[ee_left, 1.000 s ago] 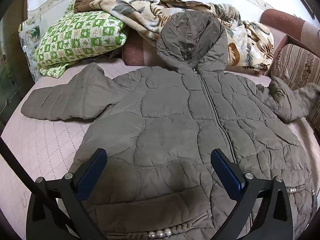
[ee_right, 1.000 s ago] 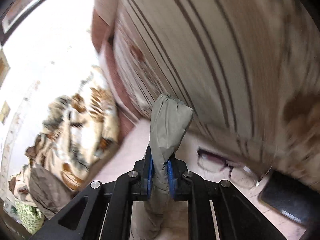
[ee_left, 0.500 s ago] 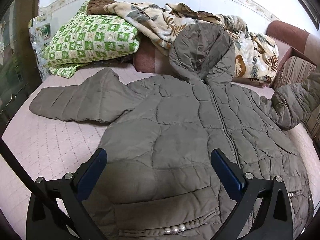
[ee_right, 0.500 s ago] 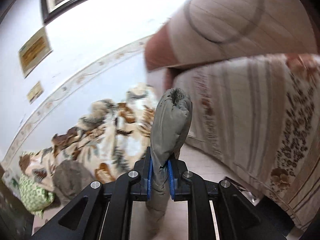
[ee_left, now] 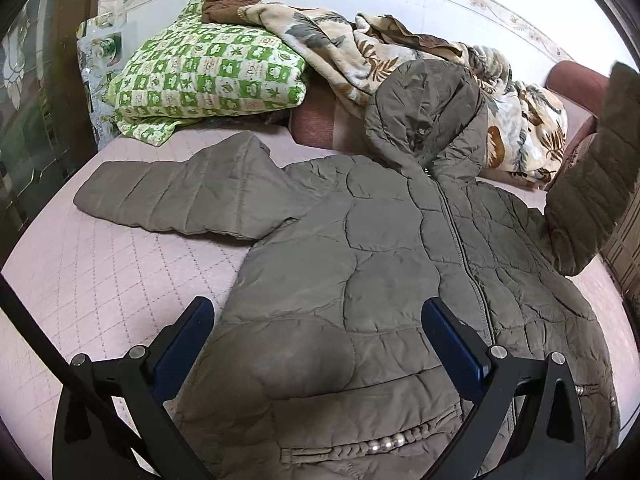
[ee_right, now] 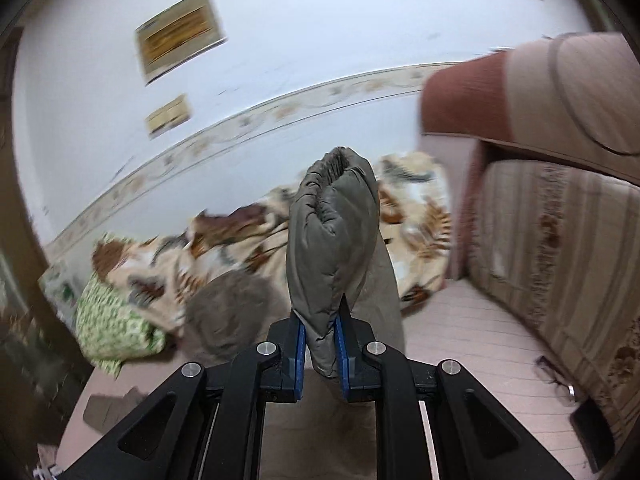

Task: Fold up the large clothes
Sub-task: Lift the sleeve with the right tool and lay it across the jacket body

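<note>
On my left wrist view, my left gripper [ee_left: 318,340] hangs spread wide over the quilted jacket [ee_left: 360,280], which lies flat on the pink bed cover [ee_left: 100,260]. On my right wrist view, my right gripper [ee_right: 321,350] is clamped on the jacket's sleeve cuff [ee_right: 332,232], held upright.

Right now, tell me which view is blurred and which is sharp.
Left wrist view: sharp, the quilted jacket stitching is crisp, with fisheye bending at the edges. Right wrist view: the wall frames and floral blanket are motion-smeared, while the sleeve cuff pinched in the right gripper stays sharp.
</note>
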The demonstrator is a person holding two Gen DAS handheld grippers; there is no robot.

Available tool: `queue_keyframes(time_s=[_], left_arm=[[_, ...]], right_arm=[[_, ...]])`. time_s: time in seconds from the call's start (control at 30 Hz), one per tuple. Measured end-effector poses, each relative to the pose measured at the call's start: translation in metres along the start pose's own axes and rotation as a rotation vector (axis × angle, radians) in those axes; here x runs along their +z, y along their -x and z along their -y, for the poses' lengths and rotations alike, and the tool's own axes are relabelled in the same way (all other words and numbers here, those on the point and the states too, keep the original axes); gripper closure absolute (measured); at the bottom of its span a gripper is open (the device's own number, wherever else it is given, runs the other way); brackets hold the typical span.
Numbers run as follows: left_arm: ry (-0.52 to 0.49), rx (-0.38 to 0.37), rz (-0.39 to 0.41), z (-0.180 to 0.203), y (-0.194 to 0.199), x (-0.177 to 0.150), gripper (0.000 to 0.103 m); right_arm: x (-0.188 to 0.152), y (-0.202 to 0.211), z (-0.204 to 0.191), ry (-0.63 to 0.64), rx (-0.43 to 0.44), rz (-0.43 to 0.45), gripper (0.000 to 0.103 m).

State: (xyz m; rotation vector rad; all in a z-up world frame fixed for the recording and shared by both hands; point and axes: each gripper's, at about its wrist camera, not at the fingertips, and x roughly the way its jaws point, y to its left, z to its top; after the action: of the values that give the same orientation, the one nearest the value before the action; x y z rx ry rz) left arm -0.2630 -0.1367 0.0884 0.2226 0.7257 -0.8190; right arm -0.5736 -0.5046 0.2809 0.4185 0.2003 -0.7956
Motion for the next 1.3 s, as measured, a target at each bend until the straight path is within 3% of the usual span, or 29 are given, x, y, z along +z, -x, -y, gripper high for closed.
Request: queue_keyframes(time_s=[0.33,0.57,0.8,0.9,1.0,1.1,1.17,1.27,1.3], left_arm=[[0.031,0.003,-0.004,-0.013,0.003,0.000,0.000],[0.044,0.006,-0.020,-0.018,0.001,-0.002,0.000],[0.065,0.007,-0.044,-0.025,-0.006,-0.002,0.000],[0.070,0.011,-0.053,-0.027,-0.009,-0.002,0.000],[0.083,0.004,-0.061,-0.030,-0.011,-0.003,0.000],[0.085,0.001,-0.060,-0.030,-0.012,-0.002,0.000],[0.084,0.000,-0.062,-0.029,-0.012,-0.002,0.000],[0.087,-0.003,-0.068,-0.027,-0.014,-0.001,0.000],[0.086,-0.003,-0.068,-0.026,-0.014,-0.002,0.000]], right_arm=[[-0.058,-0.038,-0.126,0.173,0.161,-0.130,0.089],[-0.159,-0.100,-0.204,0.322,0.211,-0.317,0.089],[-0.274,-0.165,-0.234,0.403,0.192,-0.523,0.089],[-0.302,-0.180,-0.237,0.422,0.166,-0.564,0.088],[-0.318,-0.191,-0.239,0.416,0.191,-0.629,0.069],[-0.312,-0.176,-0.242,0.427,0.281,-0.624,0.051],[-0.302,-0.162,-0.238,0.403,0.373,-0.624,0.048],[-0.275,-0.136,-0.223,0.380,0.437,-0.556,0.042],[-0.267,-0.132,-0.218,0.369,0.426,-0.529,0.032]])
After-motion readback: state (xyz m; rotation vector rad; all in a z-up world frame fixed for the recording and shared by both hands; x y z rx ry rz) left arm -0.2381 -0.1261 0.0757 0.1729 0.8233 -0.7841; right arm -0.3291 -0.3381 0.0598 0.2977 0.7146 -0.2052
